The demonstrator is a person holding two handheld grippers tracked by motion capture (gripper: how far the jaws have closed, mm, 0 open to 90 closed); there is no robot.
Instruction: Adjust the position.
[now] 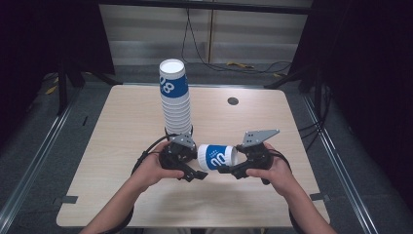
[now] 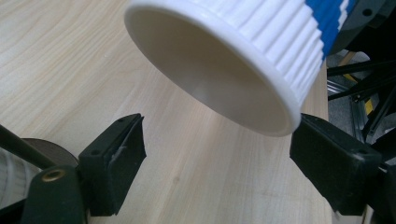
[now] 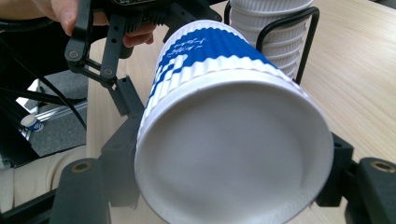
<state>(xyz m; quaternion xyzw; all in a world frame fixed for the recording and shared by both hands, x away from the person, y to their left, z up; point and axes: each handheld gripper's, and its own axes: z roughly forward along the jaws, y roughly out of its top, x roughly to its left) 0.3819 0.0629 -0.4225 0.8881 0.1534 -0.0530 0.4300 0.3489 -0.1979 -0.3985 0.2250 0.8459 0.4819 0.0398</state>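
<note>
One cup (image 1: 217, 157) lies sideways mid-frame between both grippers, above the table (image 1: 122, 131). Right gripper (image 3: 233, 186) clamps its base end. Left gripper (image 2: 217, 154) jaws wide, rim between them, not touching. Stack (image 1: 174, 97) stands just behind, center. Risk: thin wall crushes or cup slips if left closes off-center on the rim.

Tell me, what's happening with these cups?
A person holds tongs in each hand. The right tongs are shut on the base of a single cup, lying sideways above the table. The left tongs are open at its rim. A tall stack of cups stands behind.
</note>
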